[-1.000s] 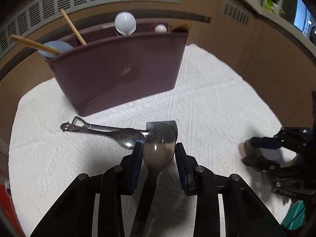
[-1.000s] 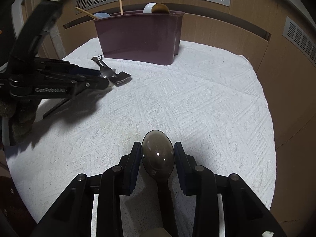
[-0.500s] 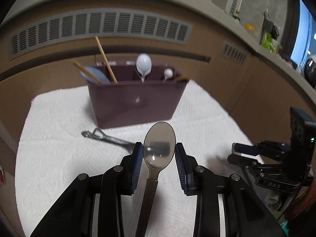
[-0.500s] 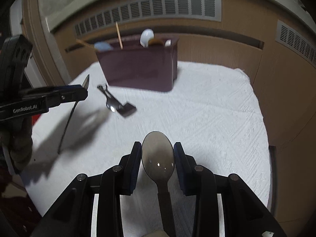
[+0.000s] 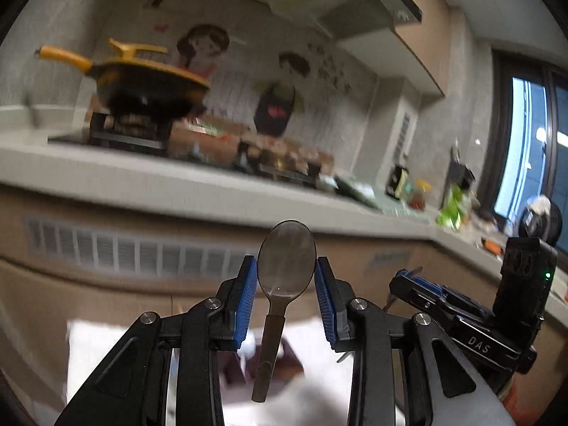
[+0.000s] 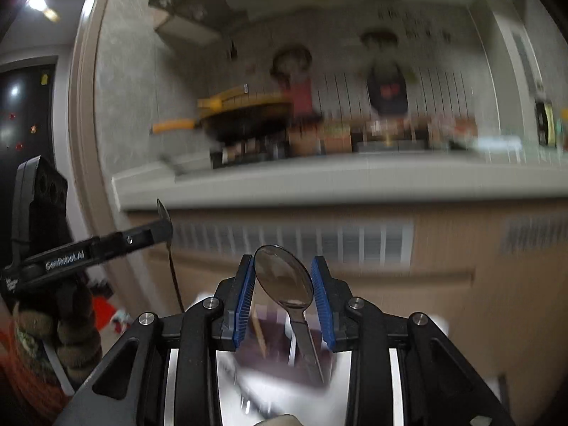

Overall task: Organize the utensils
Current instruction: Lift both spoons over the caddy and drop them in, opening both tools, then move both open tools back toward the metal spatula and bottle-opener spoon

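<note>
Holding both grippers up off the white cloth, the person has a spoon in each. The left gripper (image 5: 285, 277) has its blue-padded fingers (image 5: 245, 298) pinching a metal spoon (image 5: 285, 259) by the sides of the bowl, bowl up, handle hanging down toward the camera. The right gripper (image 6: 282, 277) pinches a second spoon (image 6: 284, 280) the same way, bowl between the blue pads (image 6: 321, 298), handle slanting down to the right.

Below the right gripper, blurred, the maroon utensil holder (image 6: 280, 348) stands on the white cloth (image 6: 230, 383); a pale stick stands in it. From the left wrist view only a dark maroon smear (image 5: 284, 362) shows under the spoon handle, on the white cloth (image 5: 319, 397).

Writing: the left gripper's side, seen from the right wrist view, reads "GenRobot.AI" (image 6: 65, 259) in white. The right gripper's body, seen from the left wrist view, reads "DAS" (image 5: 479, 344); a small green light (image 5: 547, 276) shows on its black camera block.

Background, motion-blurred: a grey tabletop (image 5: 177, 184) with a yellow-handled pan (image 5: 142, 85) on a burner, cartoon figures (image 5: 202, 49) on the wall behind it, bottles and jars farther right. A slatted vent (image 5: 124, 248) runs along the brown cabinet front. A window (image 5: 522, 149) is at far right.
</note>
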Action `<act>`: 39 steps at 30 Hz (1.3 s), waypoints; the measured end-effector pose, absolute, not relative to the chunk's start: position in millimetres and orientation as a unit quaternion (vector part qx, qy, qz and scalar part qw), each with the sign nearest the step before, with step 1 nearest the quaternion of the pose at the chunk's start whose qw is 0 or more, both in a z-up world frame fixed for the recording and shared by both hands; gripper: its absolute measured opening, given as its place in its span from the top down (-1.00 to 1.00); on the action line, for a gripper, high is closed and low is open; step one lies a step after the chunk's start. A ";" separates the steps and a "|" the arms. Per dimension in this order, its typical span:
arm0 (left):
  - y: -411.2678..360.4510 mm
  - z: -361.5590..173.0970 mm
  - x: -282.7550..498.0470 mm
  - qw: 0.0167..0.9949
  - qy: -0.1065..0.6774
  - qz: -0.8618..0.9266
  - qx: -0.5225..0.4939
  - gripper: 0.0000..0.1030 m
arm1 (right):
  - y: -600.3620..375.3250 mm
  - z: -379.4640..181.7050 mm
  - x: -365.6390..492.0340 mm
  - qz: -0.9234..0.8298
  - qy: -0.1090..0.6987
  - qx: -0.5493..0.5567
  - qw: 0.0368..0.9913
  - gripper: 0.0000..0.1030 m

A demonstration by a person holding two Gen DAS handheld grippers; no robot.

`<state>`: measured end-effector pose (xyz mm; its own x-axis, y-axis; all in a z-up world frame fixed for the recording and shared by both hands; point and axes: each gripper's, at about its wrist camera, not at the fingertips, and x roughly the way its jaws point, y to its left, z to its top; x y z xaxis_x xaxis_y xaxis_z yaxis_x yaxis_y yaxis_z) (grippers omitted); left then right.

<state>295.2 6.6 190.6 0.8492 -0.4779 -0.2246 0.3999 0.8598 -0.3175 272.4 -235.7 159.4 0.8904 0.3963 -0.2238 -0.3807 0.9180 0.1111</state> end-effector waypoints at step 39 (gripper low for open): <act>83.0 -24.1 275.7 0.916 0.349 -0.111 -0.161 -0.30 | -140.6 -91.9 319.1 0.276 0.427 -0.057 0.859 0.18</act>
<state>275.7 83.0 -24.1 0.7311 -0.3167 -0.6043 0.0918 0.9233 -0.3728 319.1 -140.6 -92.0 0.4825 0.4261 -0.7653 -0.5234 0.8408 0.1381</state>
